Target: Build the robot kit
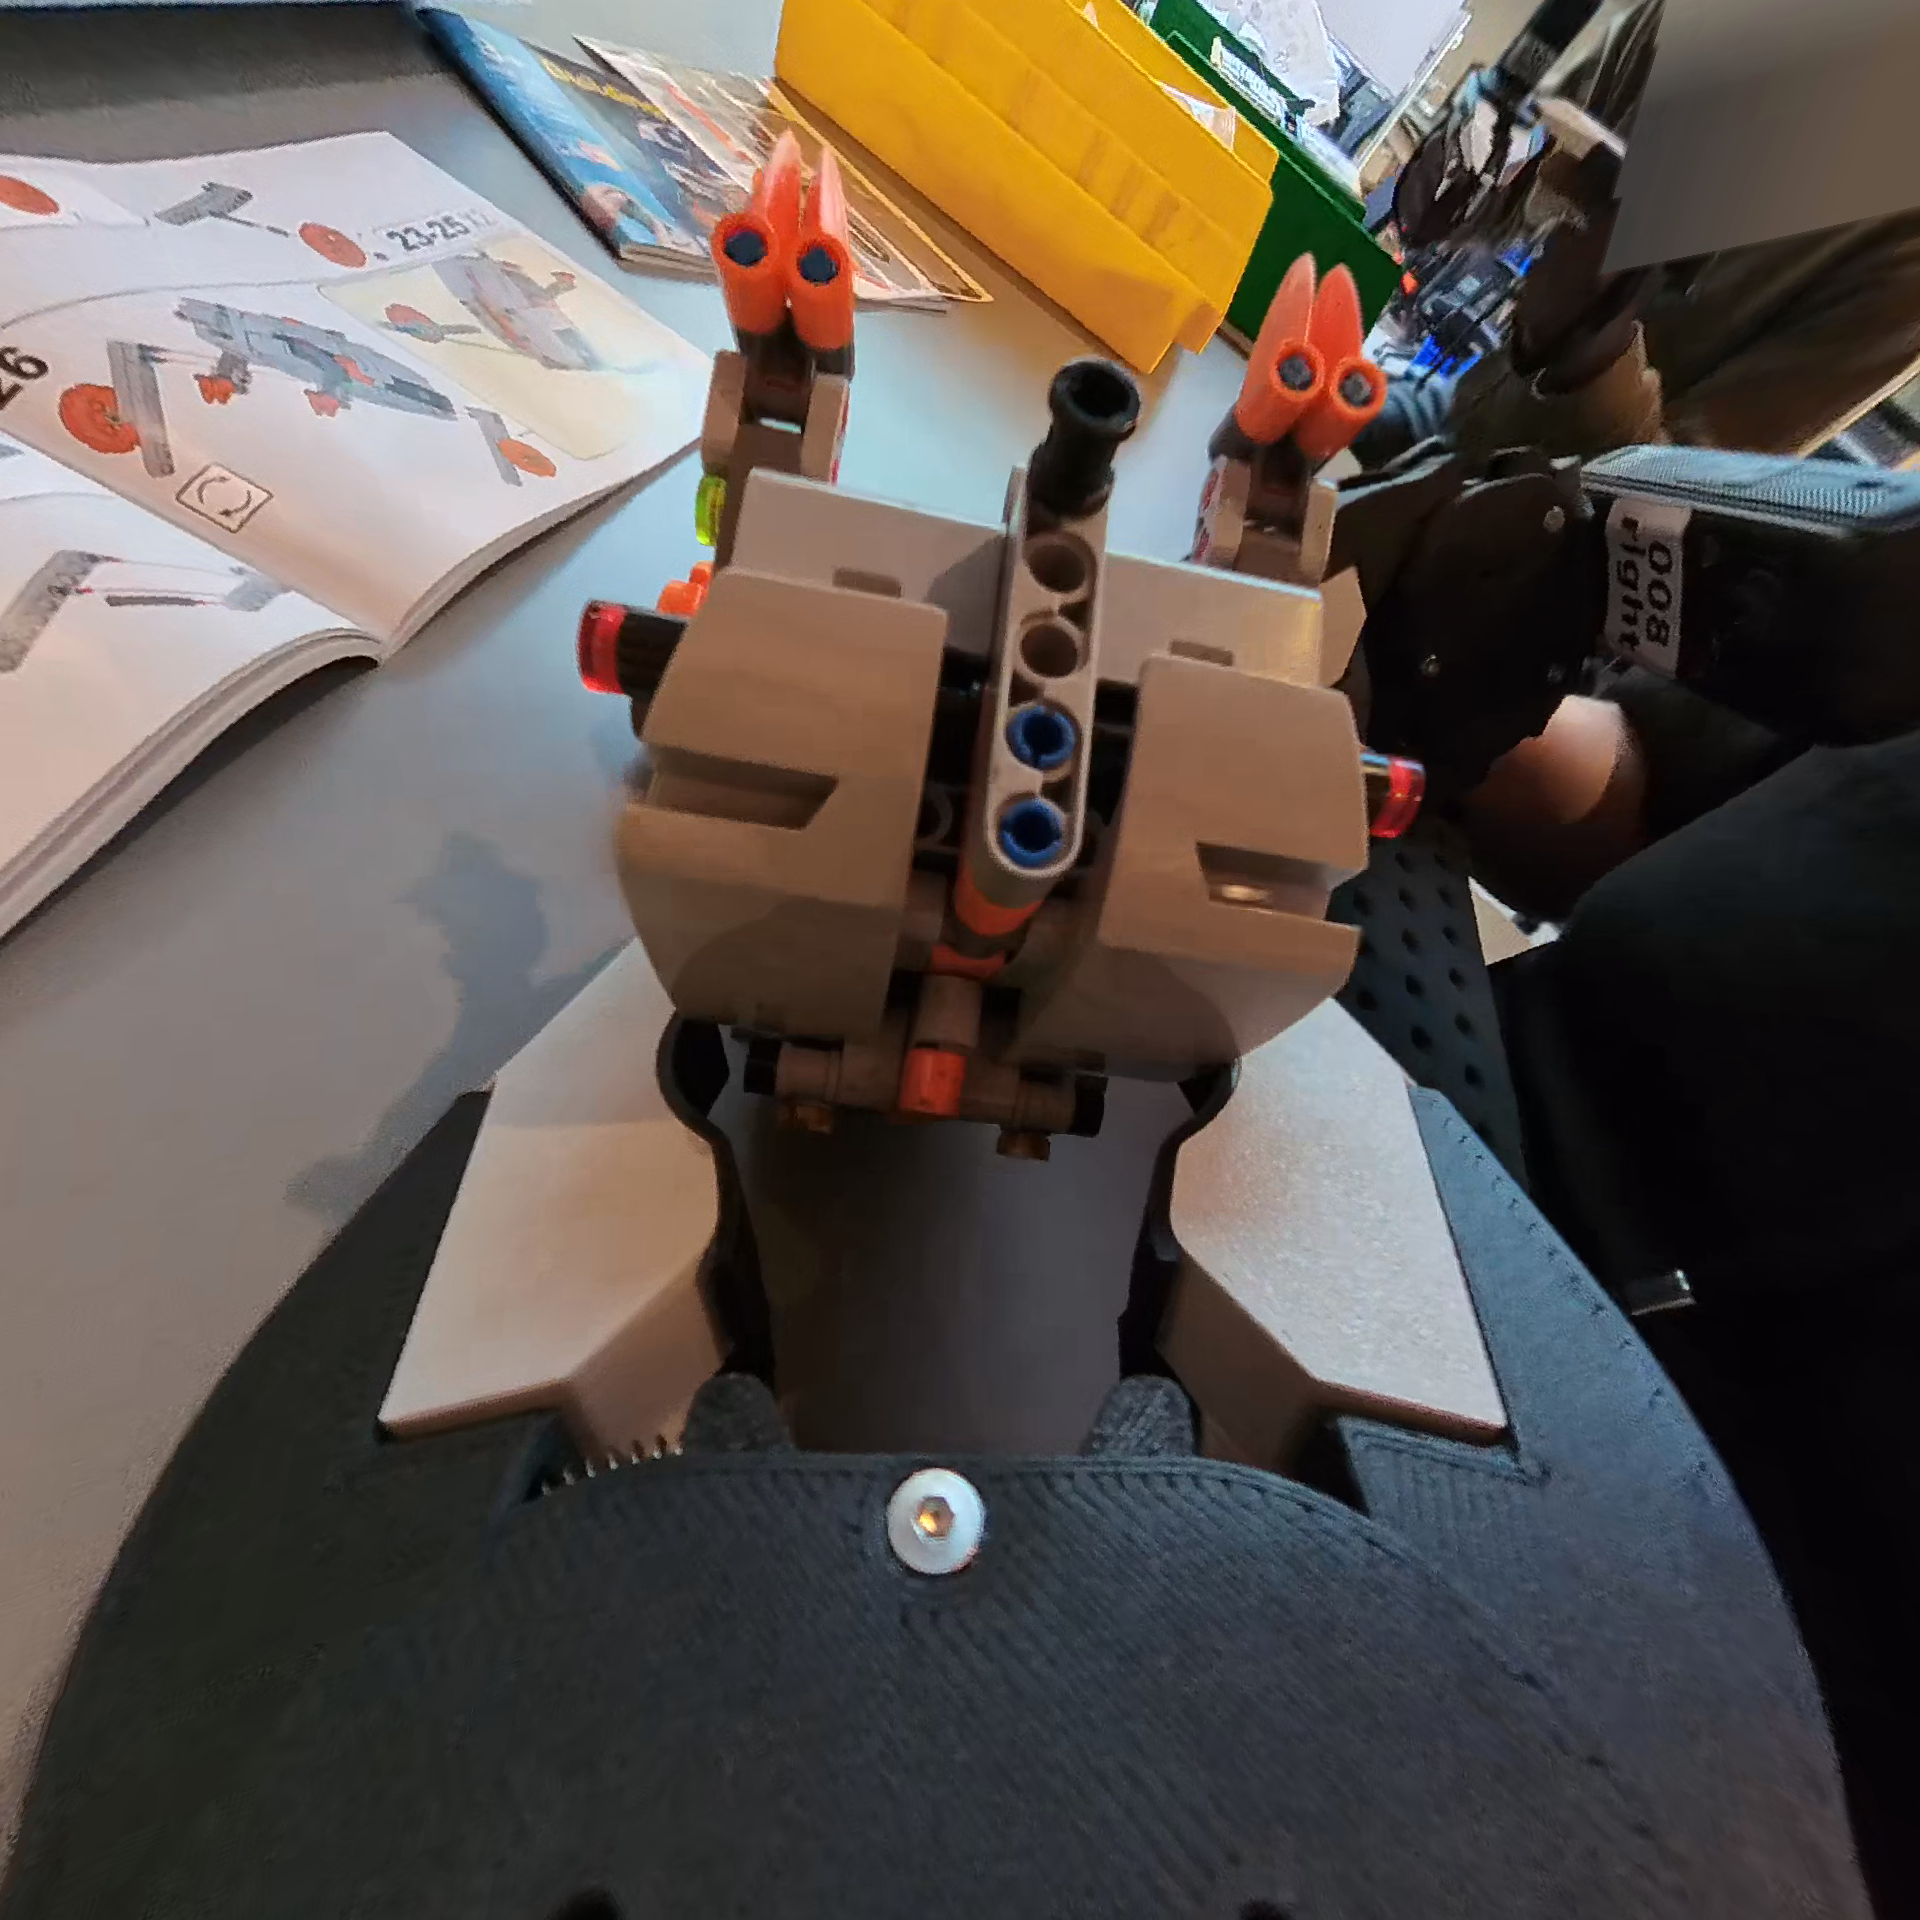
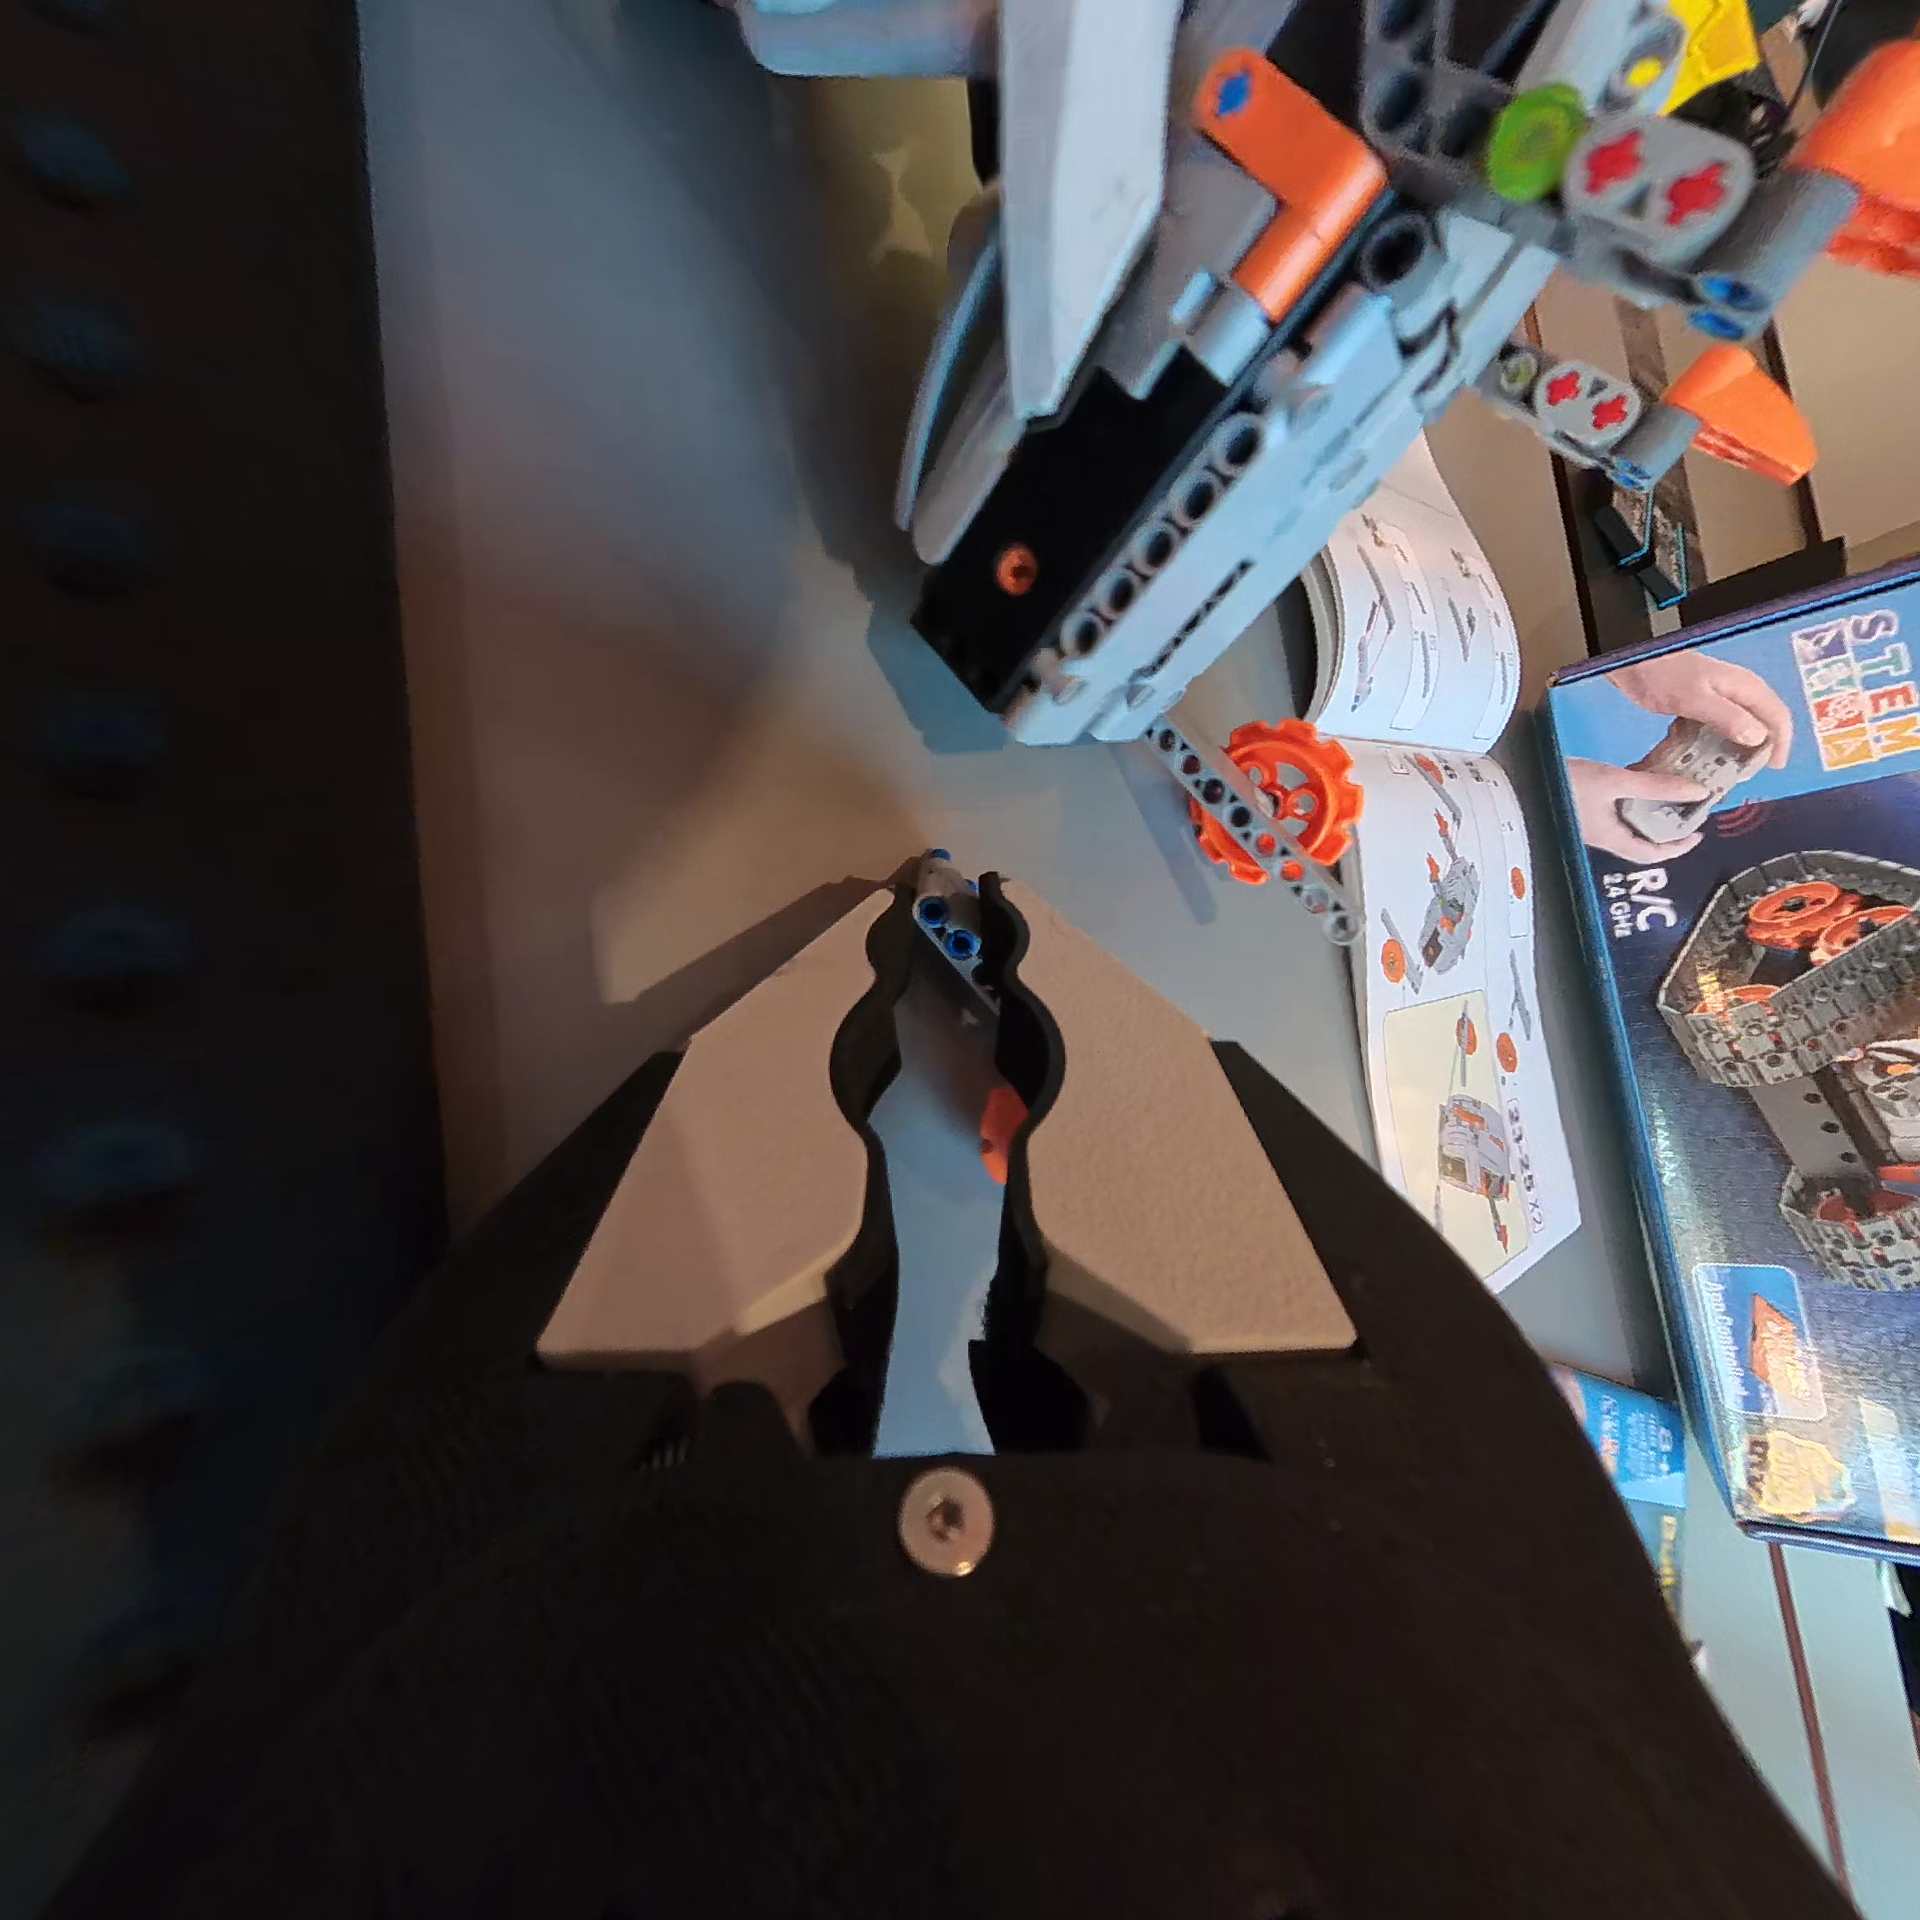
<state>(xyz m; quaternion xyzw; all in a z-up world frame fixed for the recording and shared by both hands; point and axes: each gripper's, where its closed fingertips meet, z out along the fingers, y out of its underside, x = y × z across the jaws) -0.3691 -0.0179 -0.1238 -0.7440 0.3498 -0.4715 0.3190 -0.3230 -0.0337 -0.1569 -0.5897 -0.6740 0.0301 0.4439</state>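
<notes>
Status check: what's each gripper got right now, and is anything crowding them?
Left gripper clamped on grey brick model. Right gripper shut on small grey beam with blue pins. Open instruction booklet and yellow bin nearby.

open instruction booklet (image 1: 312,436), yellow bin (image 1: 1039,145), perhaps a green bin (image 1: 1299,229), blue box (image 2: 1756,1039).
</notes>
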